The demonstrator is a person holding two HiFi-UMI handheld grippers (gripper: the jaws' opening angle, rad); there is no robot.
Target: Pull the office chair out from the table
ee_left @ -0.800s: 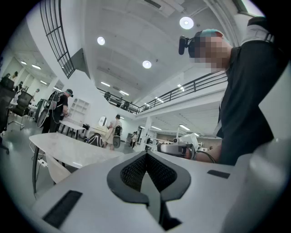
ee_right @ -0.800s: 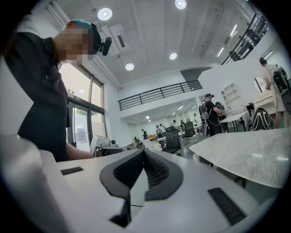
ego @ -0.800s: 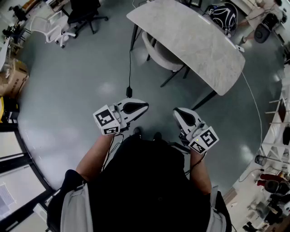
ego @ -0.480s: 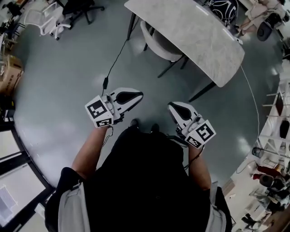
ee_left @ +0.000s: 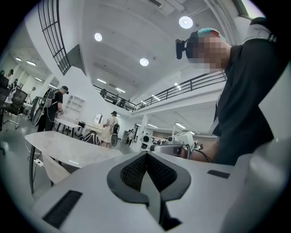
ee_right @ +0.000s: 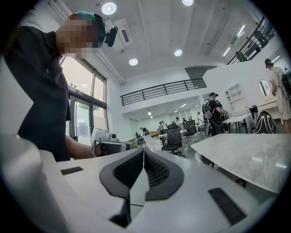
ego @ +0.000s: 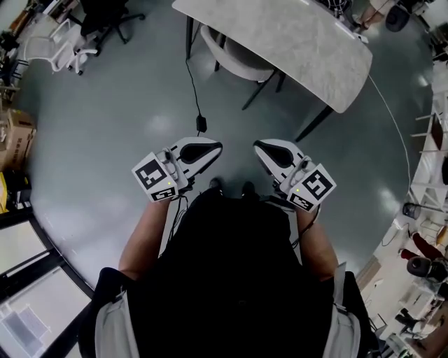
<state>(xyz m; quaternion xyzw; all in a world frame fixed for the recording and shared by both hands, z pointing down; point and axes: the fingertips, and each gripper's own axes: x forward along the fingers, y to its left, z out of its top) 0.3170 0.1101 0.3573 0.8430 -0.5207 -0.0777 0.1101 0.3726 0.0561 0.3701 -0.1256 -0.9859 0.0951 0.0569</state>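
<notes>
A beige shell chair on dark legs stands tucked under the near edge of the pale marble-top table, at the top of the head view. My left gripper and right gripper hang level in front of the person's body, well short of the chair, tips turned toward each other. Both are shut with nothing between the pads. In the left gripper view the closed jaws face the right gripper, with the table and chair at left. The right gripper view shows its closed jaws and the table.
A black cable with a plug runs over the grey floor from the table toward my feet. A black office chair and a white chair stand at the far left, cardboard boxes at the left edge, shelving at the right.
The table and chair now sit higher and further left in the head view. The two grippers have drawn a little closer together, still shut and empty.
</notes>
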